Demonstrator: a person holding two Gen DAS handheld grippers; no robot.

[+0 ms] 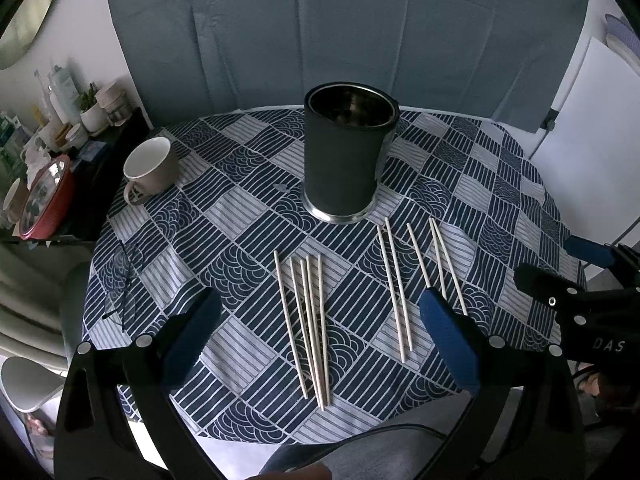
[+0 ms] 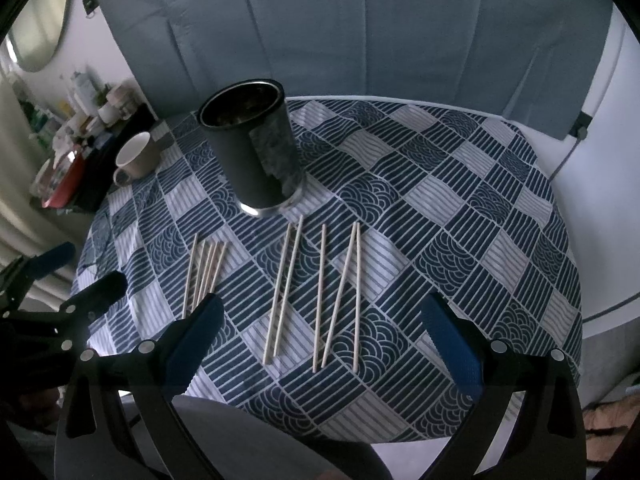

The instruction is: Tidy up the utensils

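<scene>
The round tabletop, covered w/ a navy-and-white patchwork-print cloth, carried all the task items. A tall dark cylindrical metal utensil holder w/ a shiny base rim stood upright near the middle-back of the tabletop; its inside looked dark, contents couldn't be made out. In front of it lay thin pale wooden chopsticks in two loose sets: a left bunch of five, packed close and partly overlapping at their near ends, and a right group of five, more spread out: two side by side, one single, then two converging at their far ends. Both sets lay flat on the cloth, pointing roughly toward the holder, not touching it.

The left tool, black frame w/ blue finger pads, was spread wide above the near edge of the tabletop, w/ the left bunch between its fingers in view; it gripped nothing. The right tool, same build, was also spread wide and empty, w/ the right group framed between its fingers.

A beige ceramic mug sat at the left-back of the tabletop, well apart from the chopsticks. Thin-framed eyeglasses lay near the left edge. A grey quilted headboard-like panel stood behind.
</scene>
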